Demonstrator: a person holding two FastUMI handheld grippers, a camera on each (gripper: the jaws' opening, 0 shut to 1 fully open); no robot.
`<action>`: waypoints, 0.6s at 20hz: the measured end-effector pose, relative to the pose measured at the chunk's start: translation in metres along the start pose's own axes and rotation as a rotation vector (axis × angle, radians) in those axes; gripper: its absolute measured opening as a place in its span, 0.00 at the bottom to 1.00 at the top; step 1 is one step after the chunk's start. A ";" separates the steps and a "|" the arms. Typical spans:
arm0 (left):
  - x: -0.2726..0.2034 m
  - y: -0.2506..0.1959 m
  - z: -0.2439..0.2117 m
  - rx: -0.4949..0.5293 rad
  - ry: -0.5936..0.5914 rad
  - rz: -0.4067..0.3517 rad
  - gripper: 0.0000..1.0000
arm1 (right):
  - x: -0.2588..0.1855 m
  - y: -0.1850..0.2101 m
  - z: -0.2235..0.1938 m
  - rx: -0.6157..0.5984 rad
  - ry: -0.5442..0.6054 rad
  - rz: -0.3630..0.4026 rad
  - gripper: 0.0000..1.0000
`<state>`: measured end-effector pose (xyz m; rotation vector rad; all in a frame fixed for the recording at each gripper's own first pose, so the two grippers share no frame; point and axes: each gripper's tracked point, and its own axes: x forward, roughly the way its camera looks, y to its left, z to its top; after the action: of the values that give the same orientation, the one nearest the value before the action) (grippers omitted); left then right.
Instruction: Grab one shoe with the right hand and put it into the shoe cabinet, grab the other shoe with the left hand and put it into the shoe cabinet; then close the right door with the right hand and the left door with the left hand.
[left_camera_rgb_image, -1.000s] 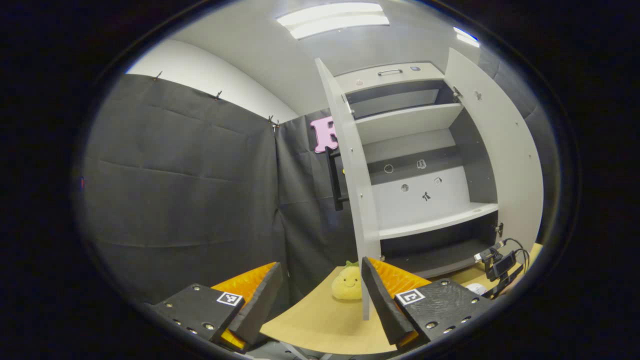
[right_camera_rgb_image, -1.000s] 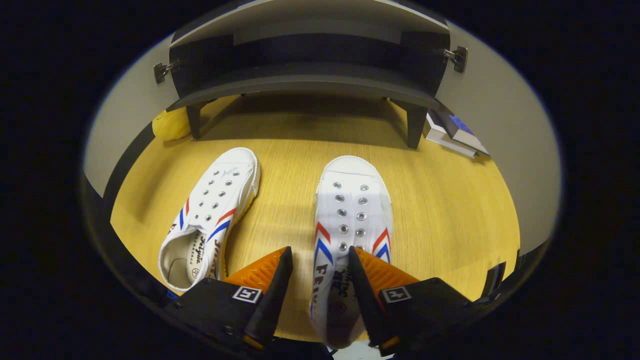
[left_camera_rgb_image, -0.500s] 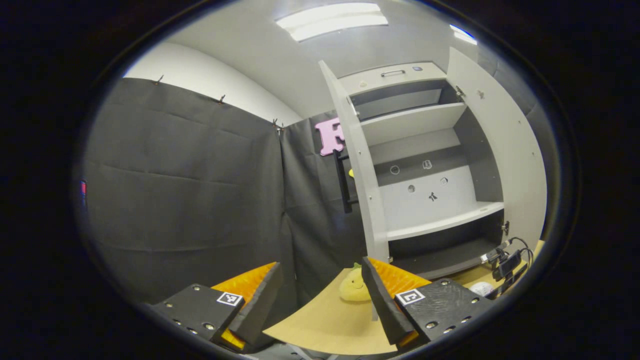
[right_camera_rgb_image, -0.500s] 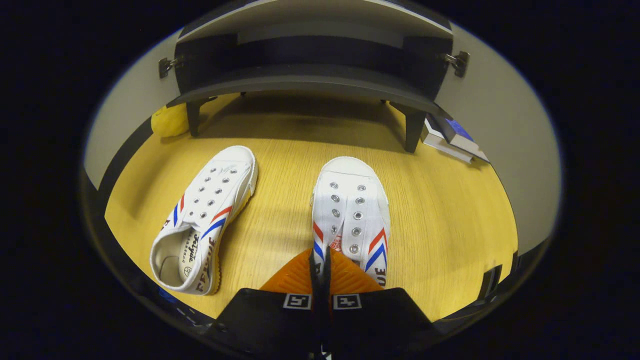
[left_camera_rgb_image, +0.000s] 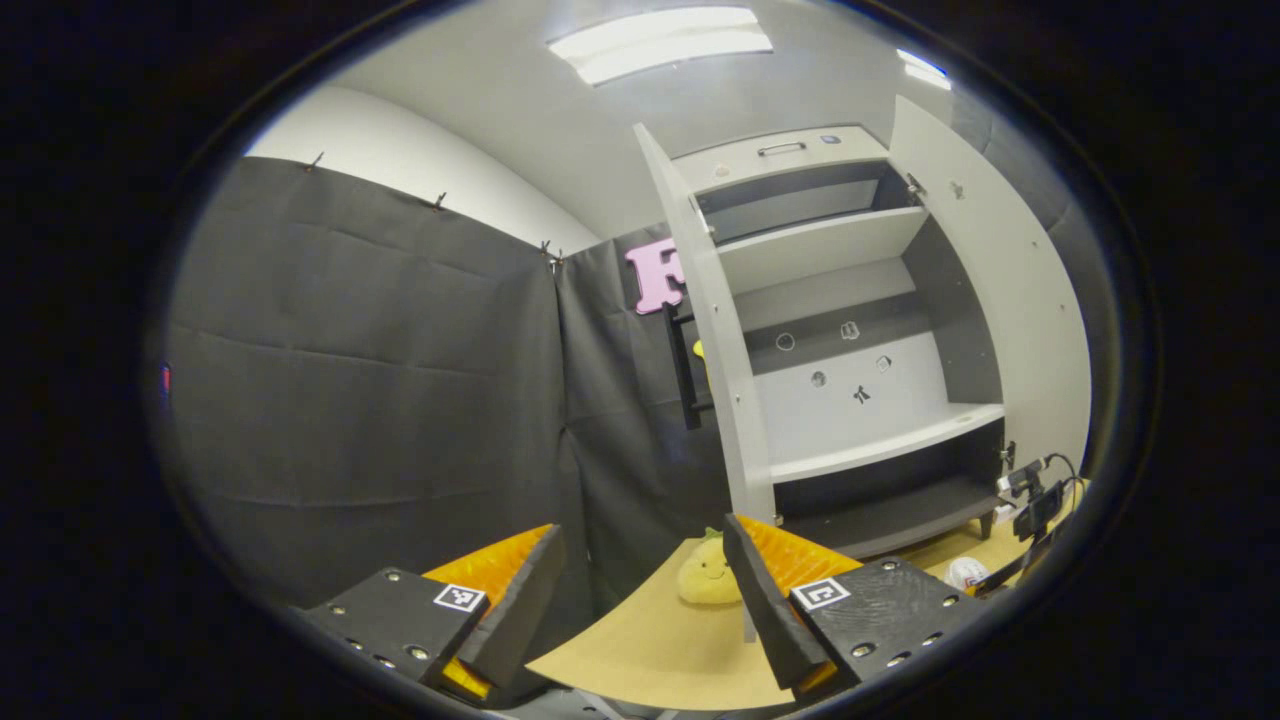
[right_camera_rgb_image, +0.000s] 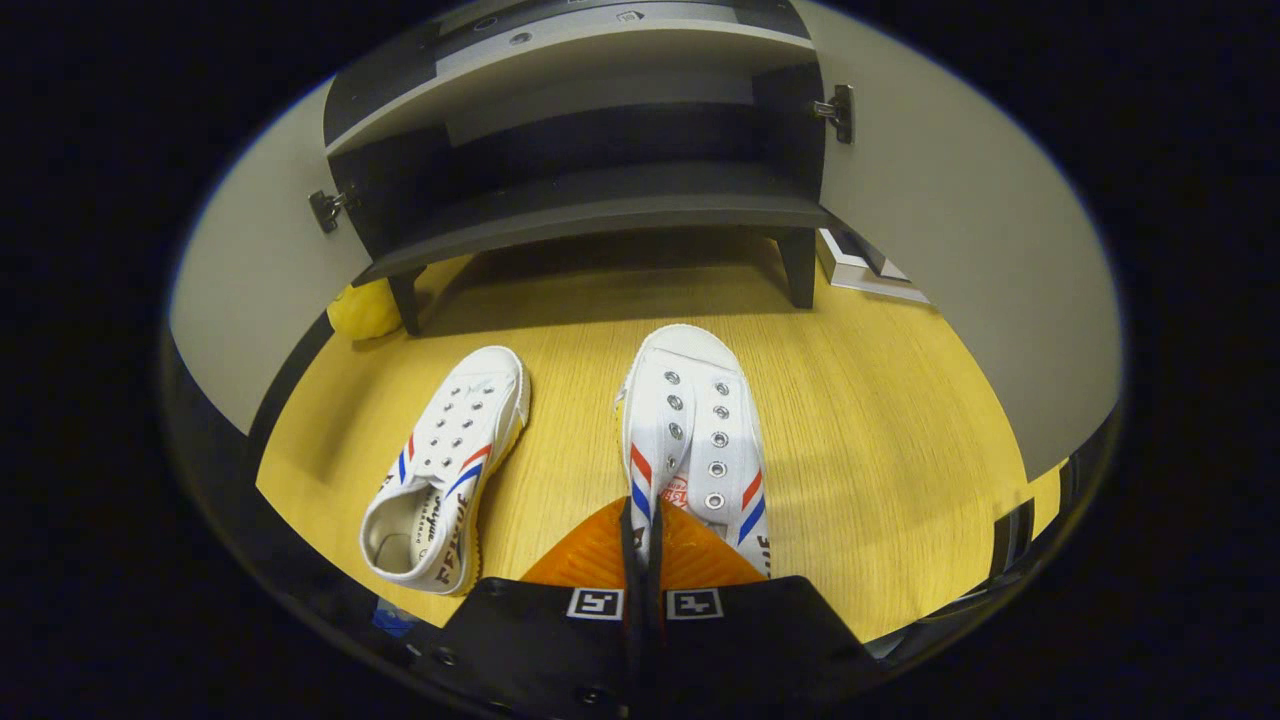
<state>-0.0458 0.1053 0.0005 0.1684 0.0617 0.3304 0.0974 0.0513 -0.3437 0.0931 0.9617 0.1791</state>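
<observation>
Now right tongs (right_camera_rgb_image: 641, 530) clamped tight on the side wall of one white shoe (right_camera_rgb_image: 695, 435), orange fingers (right_camera_rgb_image: 600, 550) pressed together with the shoe's edge pinched between. Shoe with red and blue stripes, toe pointing at the shoe cabinet (right_camera_rgb_image: 600, 190), out in front on the yellow wood counter (right_camera_rgb_image: 880, 430); cannot tell if the sole is touching the wood or just above it. Other shoe (right_camera_rgb_image: 445, 470) lying flat on the counter off to the left, well apart from the held one, toe also toward the cabinet. Yellow soft toy (right_camera_rgb_image: 365, 308) beside the cabinet's left leg. Some flat books (right_camera_rgb_image: 860, 275) by the right leg. Left tongs (left_camera_rgb_image: 640, 590) released, wide apart, nothing between the fingers, held up above the counter's near edge (left_camera_rgb_image: 650, 650). Seen from there: cabinet (left_camera_rgb_image: 860, 340) with both doors swung wide, left door (left_camera_rgb_image: 705, 330) edge-on, right door (left_camera_rgb_image: 1000, 280) flat and pale, shelves bare, smiling yellow toy (left_camera_rgb_image: 708, 573) at the foot of the left door.
</observation>
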 end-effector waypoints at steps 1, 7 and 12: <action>0.000 0.001 0.000 0.002 -0.002 0.001 0.94 | -0.006 0.002 0.006 0.005 -0.015 0.012 0.02; 0.000 0.002 0.001 0.000 -0.009 0.004 0.95 | -0.054 0.028 0.063 0.009 -0.148 0.108 0.01; -0.001 -0.003 -0.005 -0.023 -0.003 -0.006 0.95 | -0.109 0.060 0.122 -0.027 -0.295 0.194 0.00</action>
<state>-0.0465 0.1032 -0.0047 0.1463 0.0554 0.3245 0.1302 0.0891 -0.1770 0.1837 0.6549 0.3473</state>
